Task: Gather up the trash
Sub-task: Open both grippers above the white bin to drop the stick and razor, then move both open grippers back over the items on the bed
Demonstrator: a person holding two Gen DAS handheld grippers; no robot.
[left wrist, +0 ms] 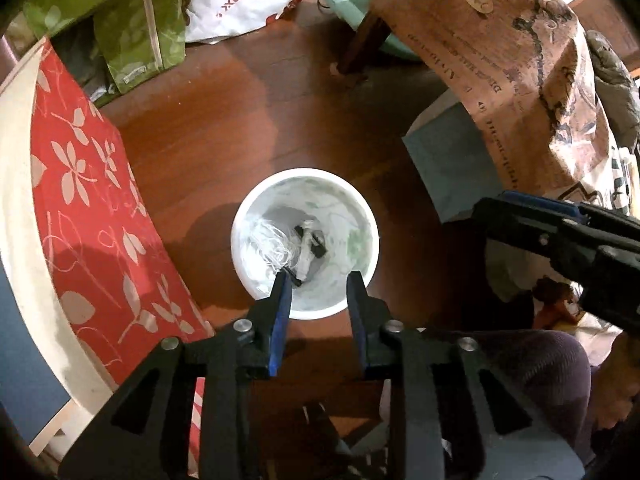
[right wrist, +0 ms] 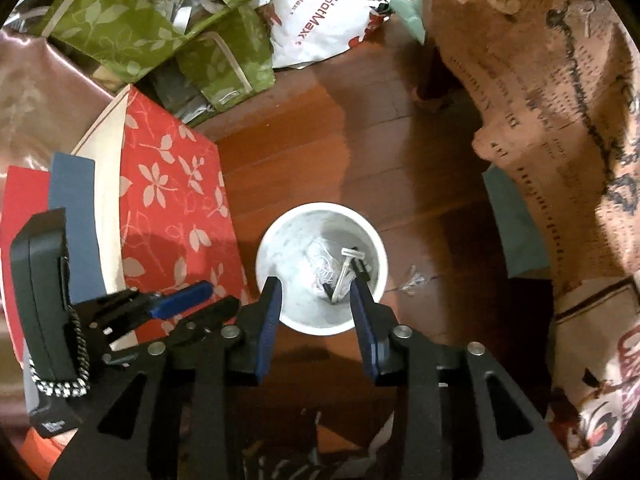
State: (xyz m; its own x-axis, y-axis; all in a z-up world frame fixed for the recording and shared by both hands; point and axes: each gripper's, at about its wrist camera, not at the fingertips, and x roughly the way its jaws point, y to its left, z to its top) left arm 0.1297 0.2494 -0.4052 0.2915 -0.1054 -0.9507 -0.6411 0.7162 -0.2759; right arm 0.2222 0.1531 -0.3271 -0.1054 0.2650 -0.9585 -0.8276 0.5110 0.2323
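Observation:
A white round bin (left wrist: pixel 320 200) (right wrist: pixel 288 240) stands on the wooden floor, straight below both grippers. Inside lie a tangle of white string (left wrist: pixel 272 244) (right wrist: pixel 320 270), small black pieces (left wrist: pixel 316 246) and a pale disposable razor (right wrist: pixel 352 254). My left gripper (left wrist: pixel 319 280) hangs over the bin's near rim, jaws apart, nothing between the blue pads. My right gripper (right wrist: pixel 315 284) hovers over the same rim, also open and empty. Each gripper shows in the other's view: the right one (left wrist: pixel 560 232) and the left one (right wrist: pixel 180 300). A small clear wrapper (right wrist: pixel 414 280) lies on the floor right of the bin.
A red flower-print box (left wrist: pixel 92 200) (right wrist: pixel 172 200) stands close on the bin's left. Green leaf-print bags (left wrist: pixel 132 40) and a white HotMax plastic bag (left wrist: pixel 236 0) lie behind. A brown printed cloth (left wrist: pixel 520 60), a dark wooden leg (left wrist: pixel 360 48) and a grey-blue box (left wrist: pixel 448 168) crowd the right.

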